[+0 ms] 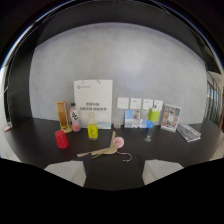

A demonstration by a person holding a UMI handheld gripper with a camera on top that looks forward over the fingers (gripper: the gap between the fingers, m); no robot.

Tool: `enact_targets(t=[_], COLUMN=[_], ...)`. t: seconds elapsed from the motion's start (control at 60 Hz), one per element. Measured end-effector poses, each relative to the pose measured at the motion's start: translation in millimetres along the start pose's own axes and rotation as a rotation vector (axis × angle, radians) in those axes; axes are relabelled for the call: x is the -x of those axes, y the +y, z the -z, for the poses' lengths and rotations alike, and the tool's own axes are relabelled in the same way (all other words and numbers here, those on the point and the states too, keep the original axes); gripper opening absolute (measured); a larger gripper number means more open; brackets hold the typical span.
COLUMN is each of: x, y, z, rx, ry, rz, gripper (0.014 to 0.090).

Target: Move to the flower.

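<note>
In the gripper view, the flower (117, 144) lies flat on the dark table (165, 147). Its pink head sits at one end and its pale stem points away toward a red roller (61, 139). A yellow bottle (92, 131) stands just behind the flower, and a white sign (93, 102) stands behind that. The gripper (112, 172) is open and holds nothing. The flower lies ahead of its fingers, so most of the trip looks left to do.

The pink-headed flower (111, 147) lies flat on the dark table, its pale stem pointing left.
</note>
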Motion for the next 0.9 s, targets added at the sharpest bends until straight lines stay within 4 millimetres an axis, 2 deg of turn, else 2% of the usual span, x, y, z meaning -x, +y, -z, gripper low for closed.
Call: enact_targets(t=[0.3, 0.517, 0.717, 0.9], x=[8, 3, 1, -1], y=[18, 35, 35, 37], z=[13, -1, -37, -100], rx=[0.029, 0.073, 0.092, 0.118], ry=[0.010, 0.029, 0.022, -0.008], rz=[0.005, 0.010, 0.012, 0.011], gripper=[0.0855, 0.0857, 0.0855, 0.0856])
